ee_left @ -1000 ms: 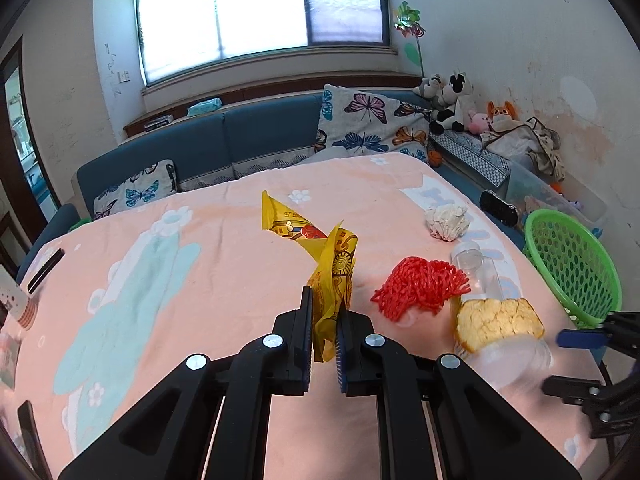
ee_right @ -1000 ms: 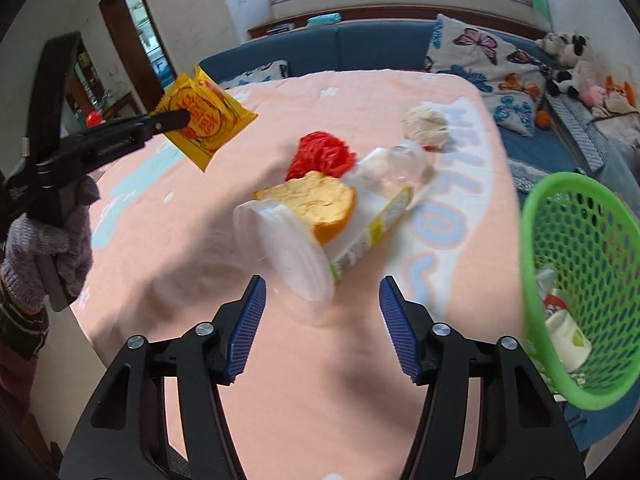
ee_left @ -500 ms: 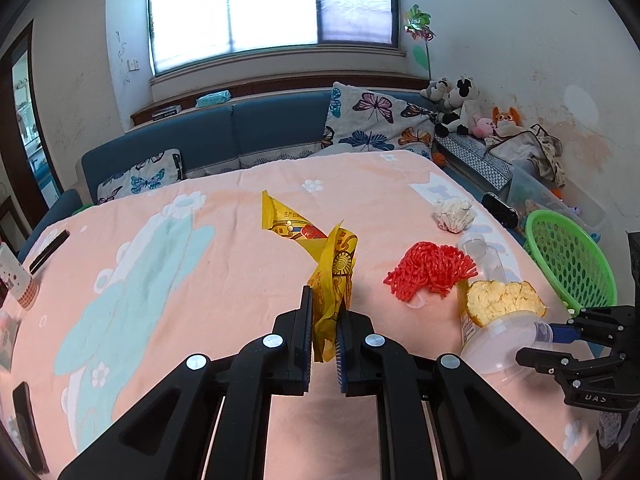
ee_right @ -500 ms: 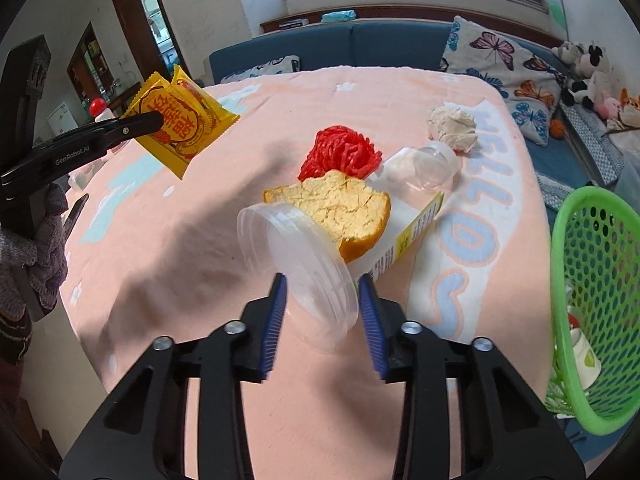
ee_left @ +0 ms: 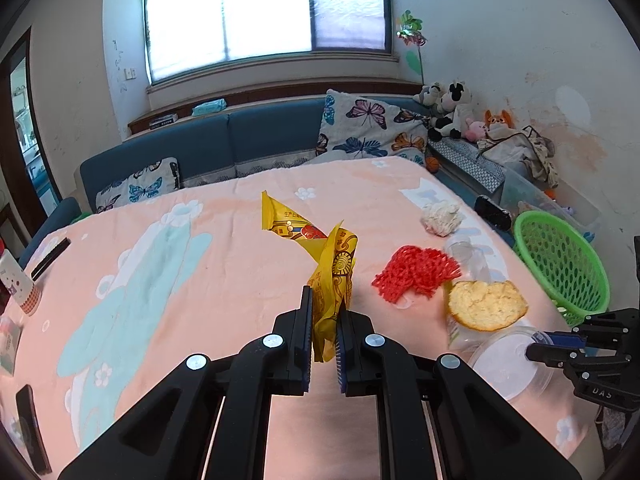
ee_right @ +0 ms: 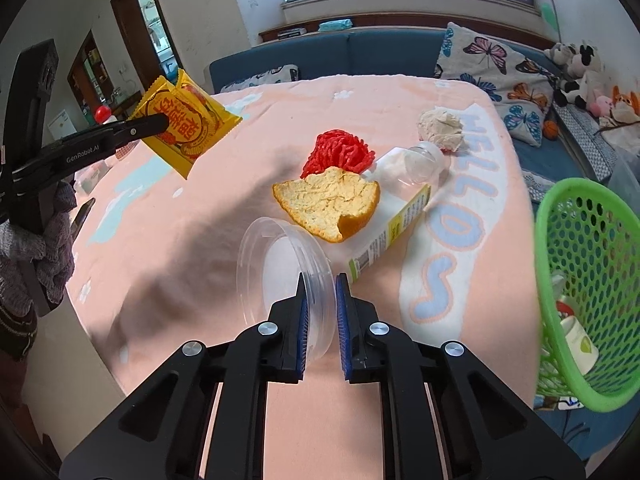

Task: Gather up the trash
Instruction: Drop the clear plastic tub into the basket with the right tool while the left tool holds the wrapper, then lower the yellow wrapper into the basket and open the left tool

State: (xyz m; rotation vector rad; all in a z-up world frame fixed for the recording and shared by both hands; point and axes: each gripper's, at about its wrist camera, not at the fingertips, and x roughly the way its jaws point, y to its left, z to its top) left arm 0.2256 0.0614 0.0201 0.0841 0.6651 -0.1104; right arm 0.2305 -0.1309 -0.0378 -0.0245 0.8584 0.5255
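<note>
My left gripper [ee_left: 323,336] is shut on a yellow snack wrapper [ee_left: 332,276] and holds it above the pink tablecloth; the wrapper also shows in the right wrist view [ee_right: 186,120]. My right gripper [ee_right: 320,312] is shut on the rim of a clear plastic lid [ee_right: 280,256], which also shows at the table's right edge in the left wrist view [ee_left: 510,360]. Beyond the lid lie an orange peel [ee_right: 328,200], a clear bottle [ee_right: 404,184], a red mesh net [ee_right: 340,152] and a crumpled tissue [ee_right: 440,124].
A green mesh basket [ee_right: 588,280] with some trash inside stands off the table's right edge. A blue sofa [ee_left: 224,148] with butterfly cushions runs behind the table. A paper cup [ee_left: 16,280] and dark phones [ee_left: 50,258] lie at the table's left edge.
My right gripper has closed from wide open onto the clear lid's rim. My left gripper keeps holding the yellow wrapper, little changed.
</note>
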